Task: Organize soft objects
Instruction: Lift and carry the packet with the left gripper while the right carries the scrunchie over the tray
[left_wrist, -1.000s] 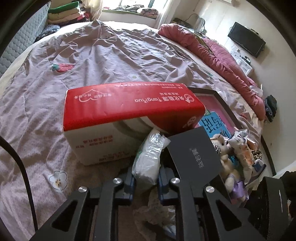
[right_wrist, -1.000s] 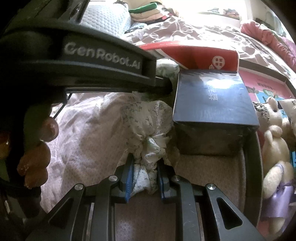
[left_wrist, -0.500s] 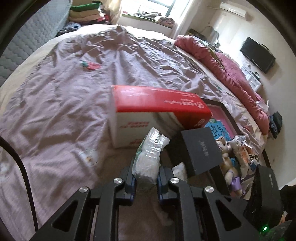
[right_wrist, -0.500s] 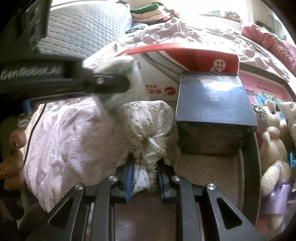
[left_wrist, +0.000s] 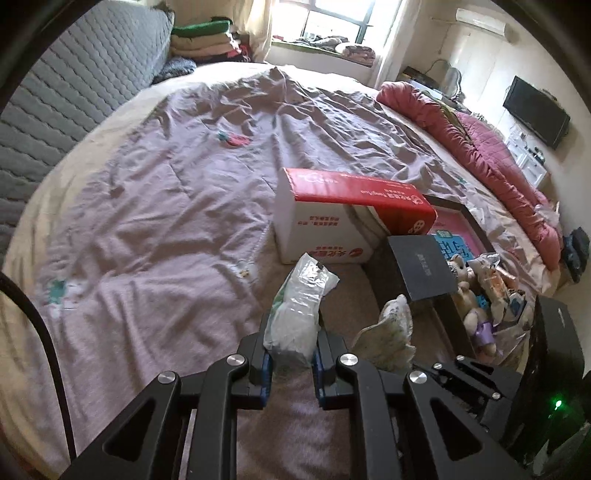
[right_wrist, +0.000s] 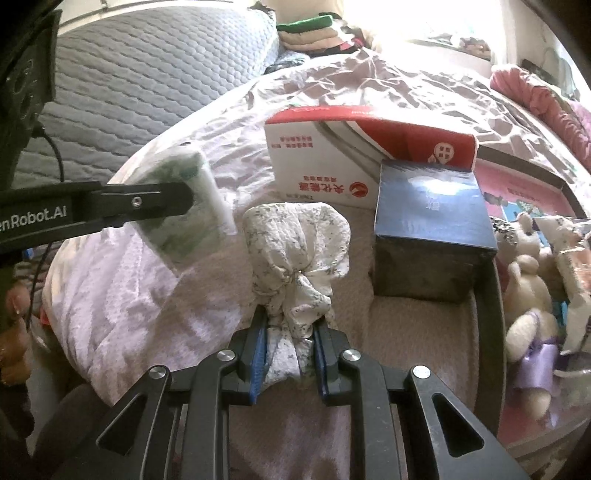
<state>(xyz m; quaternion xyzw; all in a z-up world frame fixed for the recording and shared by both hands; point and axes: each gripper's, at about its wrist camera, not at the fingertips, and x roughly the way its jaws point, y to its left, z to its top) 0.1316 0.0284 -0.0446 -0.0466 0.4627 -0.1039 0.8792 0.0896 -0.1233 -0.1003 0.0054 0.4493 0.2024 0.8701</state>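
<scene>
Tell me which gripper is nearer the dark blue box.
Right. The right gripper, shut on the floral cloth bundle, sits just left of the dark blue box. The left gripper, holding the plastic pack, is farther left.

carton on bed | dark box right-front of carton | plush toys right of dark box

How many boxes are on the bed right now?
2. The red-and-white carton sits mid-bed, and the dark blue box sits just in front of its right end. More may be hidden behind them.
</scene>
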